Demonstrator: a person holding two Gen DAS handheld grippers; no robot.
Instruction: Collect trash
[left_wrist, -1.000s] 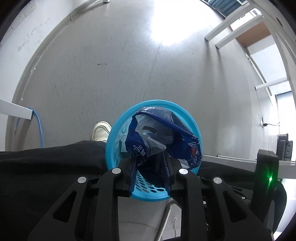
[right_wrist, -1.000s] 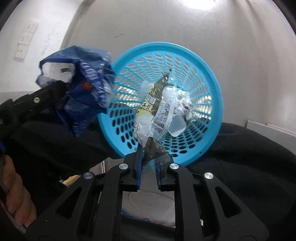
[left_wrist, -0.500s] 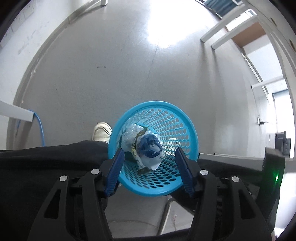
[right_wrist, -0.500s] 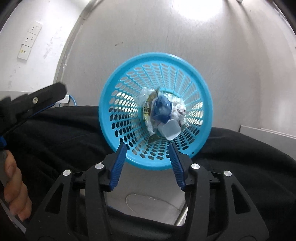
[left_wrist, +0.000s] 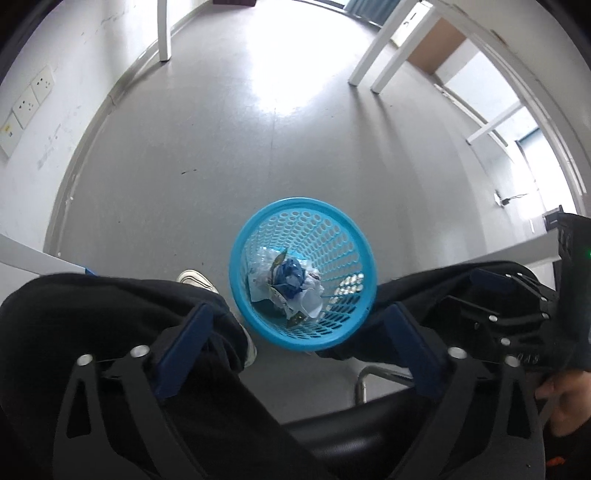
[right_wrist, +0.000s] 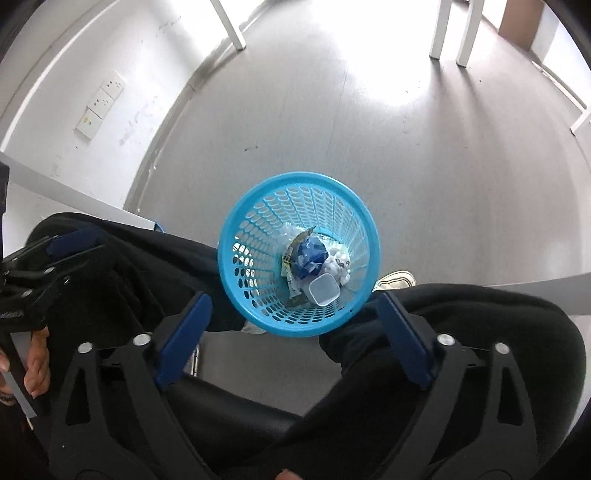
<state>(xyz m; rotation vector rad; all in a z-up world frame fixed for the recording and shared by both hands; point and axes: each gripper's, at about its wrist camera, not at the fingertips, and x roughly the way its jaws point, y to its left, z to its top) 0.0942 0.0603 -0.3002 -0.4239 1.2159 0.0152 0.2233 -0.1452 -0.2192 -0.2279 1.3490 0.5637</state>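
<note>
Both wrappers dropped since a second ago, now in blue basket (left_wrist: 240, 258) on floor between person's knees. Left gripper (left_wrist: 299, 332) opening, nothing between jaws. Right gripper (right_wrist: 291, 321) likewise opening, empty, above basket.

Both wrist views look steeply down, sharing the blue basket (left_wrist: 302, 273).

No text, label or number can be read anywhere.
</note>
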